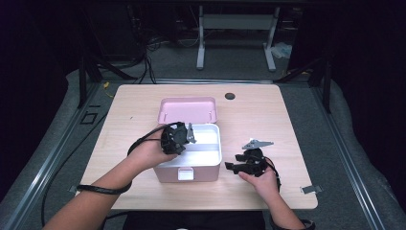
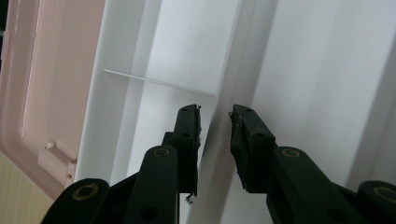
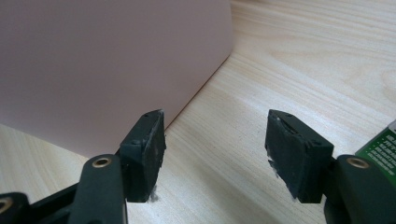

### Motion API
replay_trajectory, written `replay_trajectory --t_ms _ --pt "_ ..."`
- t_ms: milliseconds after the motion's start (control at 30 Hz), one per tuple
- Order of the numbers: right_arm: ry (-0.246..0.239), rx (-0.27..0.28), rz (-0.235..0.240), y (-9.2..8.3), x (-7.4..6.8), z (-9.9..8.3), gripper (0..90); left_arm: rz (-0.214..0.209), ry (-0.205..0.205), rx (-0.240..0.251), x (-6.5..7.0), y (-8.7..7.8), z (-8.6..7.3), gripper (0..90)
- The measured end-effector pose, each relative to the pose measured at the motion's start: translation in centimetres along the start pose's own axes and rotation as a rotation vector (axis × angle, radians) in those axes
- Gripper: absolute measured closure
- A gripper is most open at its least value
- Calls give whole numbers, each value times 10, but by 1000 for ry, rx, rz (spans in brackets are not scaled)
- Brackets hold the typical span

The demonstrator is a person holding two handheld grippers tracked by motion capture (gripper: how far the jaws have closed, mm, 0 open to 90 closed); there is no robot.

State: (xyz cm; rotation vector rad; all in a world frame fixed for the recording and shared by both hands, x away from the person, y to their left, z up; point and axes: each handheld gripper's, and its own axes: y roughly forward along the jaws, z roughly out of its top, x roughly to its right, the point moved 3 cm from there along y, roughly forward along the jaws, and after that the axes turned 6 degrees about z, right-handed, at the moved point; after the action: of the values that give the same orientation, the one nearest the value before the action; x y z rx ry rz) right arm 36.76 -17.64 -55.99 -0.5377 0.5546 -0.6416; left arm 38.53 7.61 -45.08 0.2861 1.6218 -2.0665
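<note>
A pink box [image 1: 186,173] stands open on the table, its lid [image 1: 187,109] tipped back and a white tray [image 1: 207,154] inside. My left gripper [image 1: 190,134] hangs over the tray. In the left gripper view its jaws [image 2: 215,114] stand a little apart on either side of a white ridge [image 2: 236,51] of the tray; I see no pad pressing on it. My right gripper [image 1: 231,167] rests low on the table just right of the box, pointing at its pink side wall [image 3: 102,65]. Its jaws [image 3: 215,126] are open with only bare wood between them.
The wooden table [image 1: 249,110] has a dark round hole [image 1: 230,96] at the back and a metal clip [image 1: 311,189] at the front right corner. A green object [image 3: 380,144] peeks in at the right gripper view's edge. Table legs and cables lie on the floor beyond.
</note>
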Motion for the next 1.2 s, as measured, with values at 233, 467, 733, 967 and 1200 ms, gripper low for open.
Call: replay_trajectory --t_ms 233,467,733,967,1200 --pt "-1 -1 -2 0 0 0 378 -3 24 -31 0 5 2 748" --pt "-1 -2 -3 0 0 0 378 5 61 -61 2 7 7 778" --pt "2 -4 -3 1 -1 0 378 -9 102 -107 2 8 13 788" --pt "-2 -5 1 1 -1 0 378 -8 165 -122 4 9 15 812" --pt "-5 -8 1 1 -1 0 379 -62 188 -123 -2 9 16 829"
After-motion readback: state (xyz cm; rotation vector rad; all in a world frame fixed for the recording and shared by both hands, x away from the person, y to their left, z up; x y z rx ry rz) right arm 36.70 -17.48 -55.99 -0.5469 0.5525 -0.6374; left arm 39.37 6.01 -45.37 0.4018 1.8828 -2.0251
